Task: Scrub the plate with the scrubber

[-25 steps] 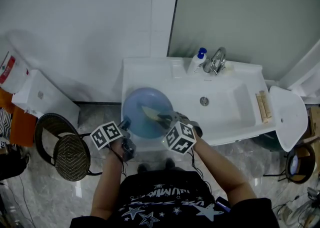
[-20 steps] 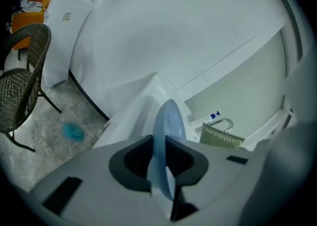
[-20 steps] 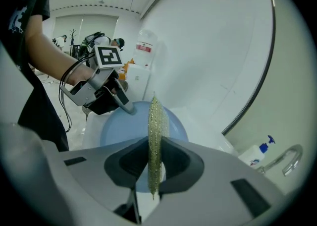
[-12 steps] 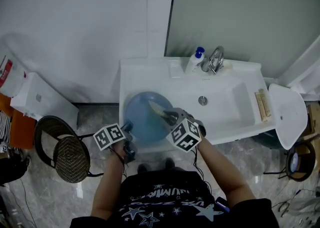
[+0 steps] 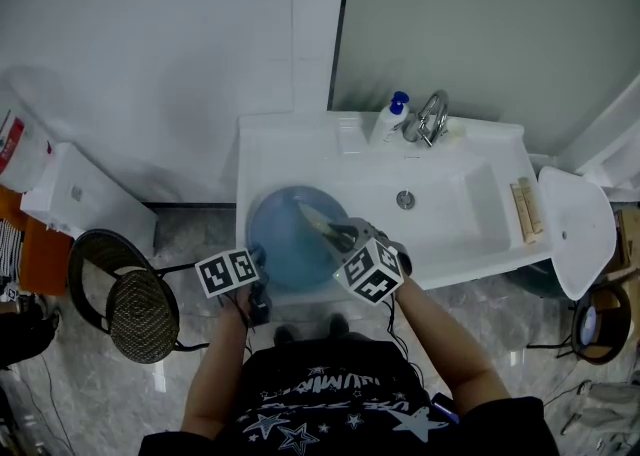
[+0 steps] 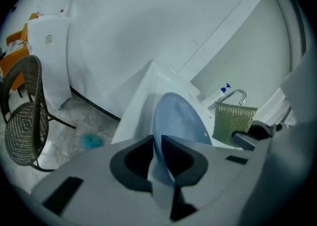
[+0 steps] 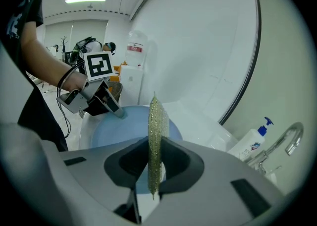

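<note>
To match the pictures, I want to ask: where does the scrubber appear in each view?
Head view: scrubber at centre, over the blue plate.
Left gripper view: right of centre, beside the blue plate.
Right gripper view: centre, upright, clamped between the jaws.
Shared landmark: the blue plate.

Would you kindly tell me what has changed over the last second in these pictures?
In the head view, the right gripper carried the scrubber slightly rightward across the plate, and the left gripper drifted a little rightward too. Nothing was grasped or released: left still clamps the plate's rim, right the scrubber, above the sink.
</note>
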The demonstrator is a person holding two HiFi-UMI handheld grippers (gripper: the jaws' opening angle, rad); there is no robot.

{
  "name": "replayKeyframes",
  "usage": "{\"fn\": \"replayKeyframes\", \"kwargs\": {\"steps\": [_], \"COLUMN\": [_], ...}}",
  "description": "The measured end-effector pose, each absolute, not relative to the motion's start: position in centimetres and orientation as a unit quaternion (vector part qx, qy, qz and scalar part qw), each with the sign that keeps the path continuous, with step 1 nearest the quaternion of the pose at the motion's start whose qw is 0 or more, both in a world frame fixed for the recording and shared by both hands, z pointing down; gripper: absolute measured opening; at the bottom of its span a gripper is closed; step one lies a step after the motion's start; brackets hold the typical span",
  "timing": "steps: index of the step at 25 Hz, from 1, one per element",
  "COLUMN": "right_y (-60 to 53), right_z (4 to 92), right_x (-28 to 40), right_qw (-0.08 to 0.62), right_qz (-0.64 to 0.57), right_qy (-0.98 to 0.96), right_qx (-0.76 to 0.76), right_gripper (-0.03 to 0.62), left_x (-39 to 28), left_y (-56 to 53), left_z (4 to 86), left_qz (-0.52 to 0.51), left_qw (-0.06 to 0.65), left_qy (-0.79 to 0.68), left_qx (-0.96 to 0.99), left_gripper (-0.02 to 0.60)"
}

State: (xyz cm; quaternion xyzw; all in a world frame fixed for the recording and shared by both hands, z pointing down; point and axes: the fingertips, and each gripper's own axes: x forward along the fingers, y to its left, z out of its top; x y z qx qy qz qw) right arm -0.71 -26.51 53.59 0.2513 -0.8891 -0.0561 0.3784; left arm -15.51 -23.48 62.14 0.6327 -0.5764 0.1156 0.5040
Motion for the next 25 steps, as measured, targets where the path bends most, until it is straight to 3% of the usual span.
{"fn": "replayKeyframes", "kwargs": {"steps": [12,18,25], "right_y": [-26.2,-26.4,-26.3], "right_z": [54.2,54.1,53.8], "right_x": [-1.5,-1.8,-2.0], "right_qw": [0.374,0.372,0.368], "right_qz": [-0.049,-0.047,-0.040], "right_qy": [-0.895,-0.895,-0.892], "right_qx": [0.237,0.240,0.258], "right_gripper": [0.072,0.072,0.072], "left_x": [-15.6,-14.6,-15.6], "left_y": [-22.6,-22.7,-22.6], "left_z": [62.8,62.0,61.2], "left_qz": [0.175,0.170,0.185], "left_qw": [0.485,0.479,0.444], "left_qy": [-0.579,-0.564,-0.569], "left_qx": [0.632,0.651,0.667], "left_gripper": [0.063,0.181,0.227]}}
